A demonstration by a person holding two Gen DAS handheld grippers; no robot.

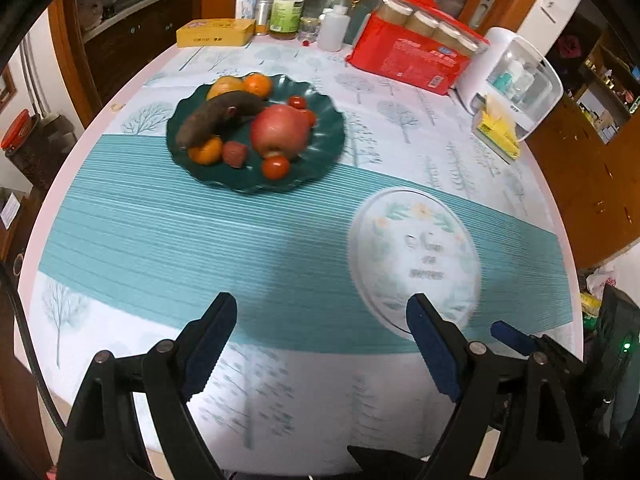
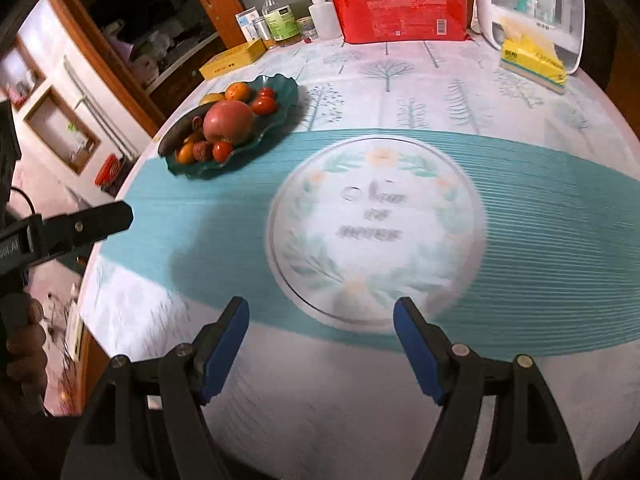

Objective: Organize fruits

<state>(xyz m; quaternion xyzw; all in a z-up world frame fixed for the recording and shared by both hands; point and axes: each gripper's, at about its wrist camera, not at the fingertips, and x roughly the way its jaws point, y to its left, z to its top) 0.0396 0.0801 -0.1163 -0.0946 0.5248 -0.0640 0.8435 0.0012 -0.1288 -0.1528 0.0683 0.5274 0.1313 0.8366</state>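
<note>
While the fruits are piled on the dark green plate at the table's far left, both grippers are held apart above the tablecloth. Nothing is gripped by the left gripper or the right gripper.

The plate was dark green; the apple red; the tablecloth white with trees and a teal striped band.

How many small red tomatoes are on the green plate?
3 visible: one at the near rim, two at the far side beside the apple. More may be hidden behind the apple.
</note>
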